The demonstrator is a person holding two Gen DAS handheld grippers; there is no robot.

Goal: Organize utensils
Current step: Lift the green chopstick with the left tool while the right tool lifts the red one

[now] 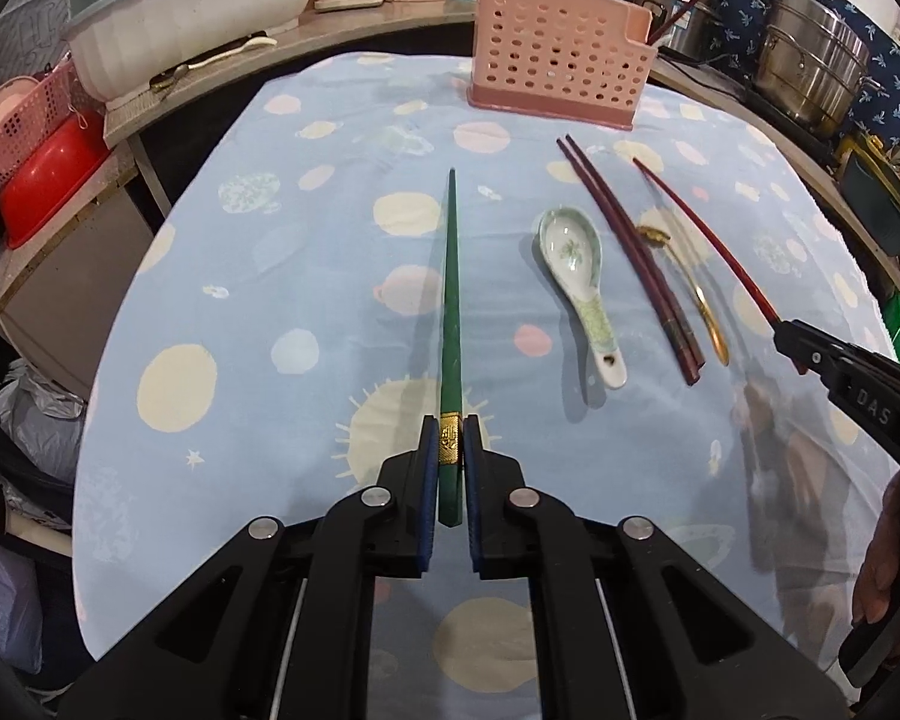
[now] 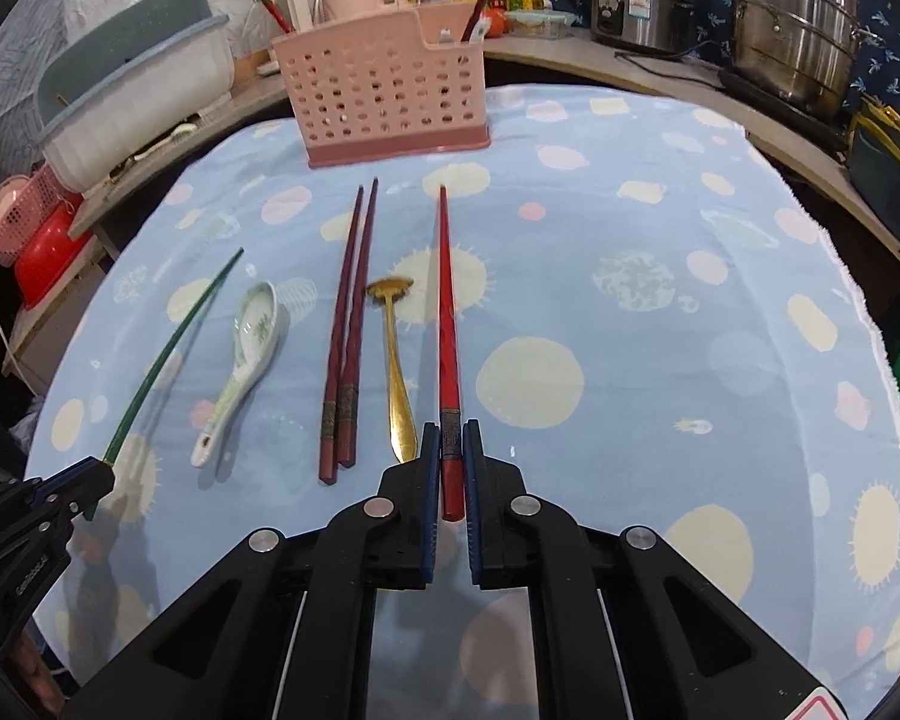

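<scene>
My left gripper [image 1: 450, 426] is shut on a green chopstick [image 1: 450, 300] near its thick end; the chopstick points away toward the pink perforated utensil holder [image 1: 561, 69] at the back of the table. My right gripper [image 2: 451, 432] is shut on a red chopstick [image 2: 447, 312], which also points toward the holder [image 2: 390, 102]. Between them on the cloth lie a ceramic soup spoon [image 2: 243, 354], a pair of dark red chopsticks [image 2: 348, 336] and a gold spoon [image 2: 396, 360]. The right gripper shows at the right edge of the left wrist view [image 1: 792, 330].
The table wears a blue cloth with pale dots [image 2: 630, 330]. Behind it, a counter holds steel pots [image 2: 792, 18], a rice cooker [image 2: 636, 0], bottles and a white dish bin [image 2: 132, 96]. A red basin and pink basket [image 1: 36, 156] sit at the left.
</scene>
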